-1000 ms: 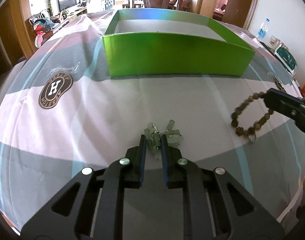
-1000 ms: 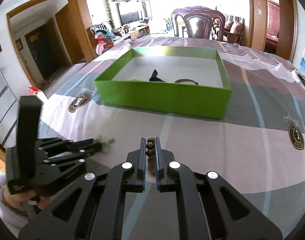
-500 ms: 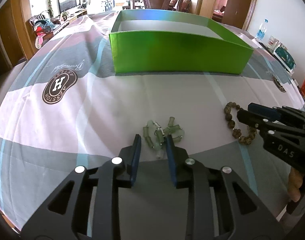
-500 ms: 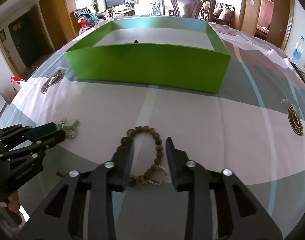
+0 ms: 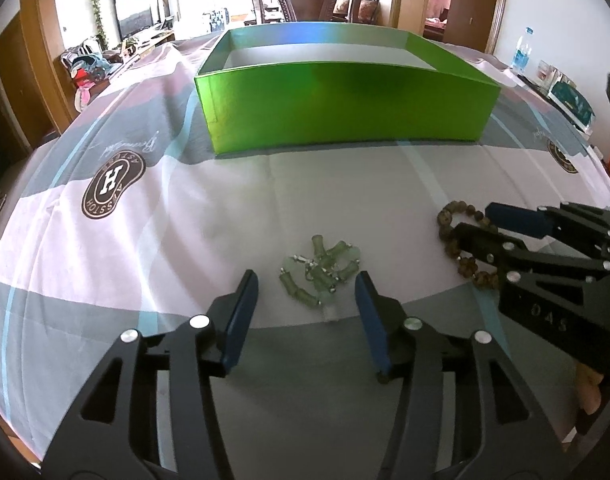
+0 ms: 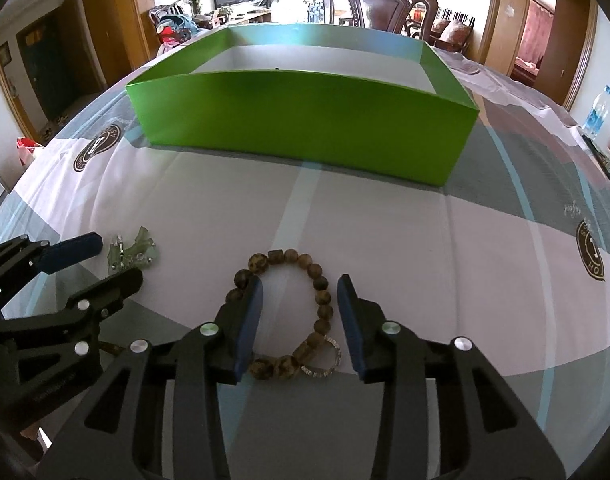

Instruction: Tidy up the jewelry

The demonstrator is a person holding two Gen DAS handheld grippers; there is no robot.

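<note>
Green jade-like beads of the pale bracelet [image 5: 320,272] lie bunched on the cloth-covered tabletop [image 5: 345,184], between the blue pads of the left gripper [image 5: 307,294] but touched by neither. A second ago those jaws were pinched on the bracelet; now they are opening, and it has been let go. That looks like a release short of the goal, since the green box [image 5: 345,104] stands well beyond it, across a bare stretch of cloth, so the piece is not yet put away.

To the right, the brown bead bracelet [image 6: 289,308] tells the same story. One second earlier it hung clamped in the right gripper [image 6: 299,312]; now it lies flat in a loop with its small silver ring [image 6: 323,360] at the near end. The jaws are spread and opening a little further. The left pad seems to sit over or against the loop's left side, though contact cannot be told, and the right pad stands clear.

Both grippers point steeply down at the tabletop, side by side and near each other, each low over its own bracelet. Only a bit of a hand [image 5: 589,392] shows behind the right tool.
</note>
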